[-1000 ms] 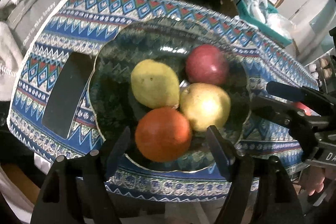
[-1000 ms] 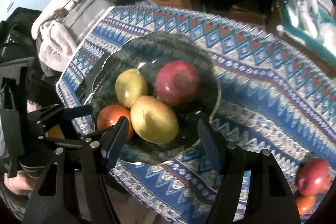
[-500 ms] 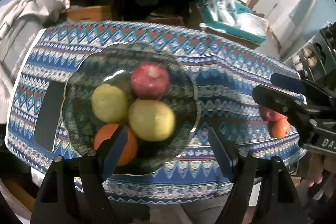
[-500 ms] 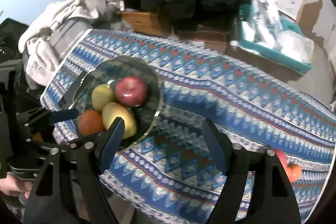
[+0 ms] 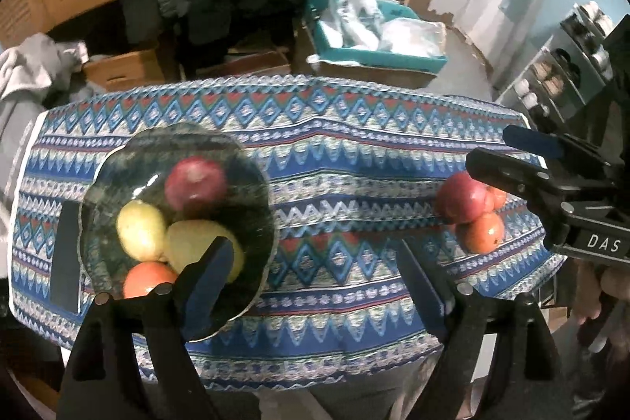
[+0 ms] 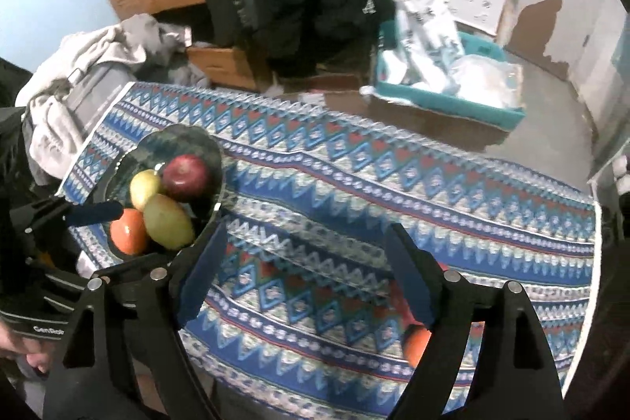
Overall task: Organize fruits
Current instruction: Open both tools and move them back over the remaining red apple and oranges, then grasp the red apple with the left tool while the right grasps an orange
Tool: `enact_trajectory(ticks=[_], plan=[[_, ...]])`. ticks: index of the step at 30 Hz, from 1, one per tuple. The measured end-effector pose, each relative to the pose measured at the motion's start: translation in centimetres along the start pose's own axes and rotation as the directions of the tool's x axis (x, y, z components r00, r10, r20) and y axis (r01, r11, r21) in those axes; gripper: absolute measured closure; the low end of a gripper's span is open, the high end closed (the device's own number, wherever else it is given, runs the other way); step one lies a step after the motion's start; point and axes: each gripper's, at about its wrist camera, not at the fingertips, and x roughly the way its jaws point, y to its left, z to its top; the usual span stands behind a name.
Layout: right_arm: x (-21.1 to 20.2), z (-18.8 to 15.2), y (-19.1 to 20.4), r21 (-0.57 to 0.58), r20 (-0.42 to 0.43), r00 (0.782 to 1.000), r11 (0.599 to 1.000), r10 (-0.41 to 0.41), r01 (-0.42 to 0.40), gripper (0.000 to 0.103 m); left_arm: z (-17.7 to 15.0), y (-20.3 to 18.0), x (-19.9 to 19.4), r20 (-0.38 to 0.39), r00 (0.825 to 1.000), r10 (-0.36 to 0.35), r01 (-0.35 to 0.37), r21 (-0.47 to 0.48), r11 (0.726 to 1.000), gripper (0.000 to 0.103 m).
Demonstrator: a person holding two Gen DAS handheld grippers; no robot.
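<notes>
A dark glass plate on the left of the patterned table holds a red apple, two yellow-green pears and an orange; the plate shows in the right wrist view too. Loose fruit lies at the right end: a red apple and an orange, with an orange behind my right finger. My left gripper is open and empty above the table's near edge. My right gripper is open and empty, above the near edge too.
The table carries a blue patterned cloth. A dark flat rectangle lies left of the plate. Behind the table stand a teal bin with white bags, cardboard boxes and grey clothes.
Both grippers have pulled back and up from the plate and swung right. The plate now looks smaller and further left, and the loose fruit at the right end has come into view.
</notes>
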Motion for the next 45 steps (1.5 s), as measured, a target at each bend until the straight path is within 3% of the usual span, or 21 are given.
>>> enact_trajectory(ticks=[6,18,25,36,45], plan=[[-1.7,-0.9,-3.3,0.042,0.017,1.000,0.999,-0.026,0.025,0.021,0.5,-2.6,0.5,-0.001,1.000,-0.013,0.013,0.029,0.999,0.017],[-5.4,-2.4,-9.3,0.082,0.046,0.987,0.986,-0.152,0.148,0.020,2.4,-8.9,1.2,-0.013,0.993,-0.116,0.116,0.076,0.990,0.017],[-6.8,-4.0,-12.7,0.142,0.045,0.981,0.973,-0.189,0.181,0.019,3.6,-11.9,2.7,-0.029,0.992,-0.122,0.124,0.104,0.987,0.017],[-5.8,-7.6,-18.5,0.294,-0.015,0.990,0.946,-0.138,0.136,0.019,4.0,-16.7,6.7,-0.103,0.985,-0.136,0.152,0.173,0.973,0.017],[-4.4,-9.6,-21.2,0.356,-0.067,0.988,0.922,-0.137,0.152,0.019,3.7,-18.3,11.6,-0.170,0.979,-0.111,0.141,0.181,0.973,0.017]])
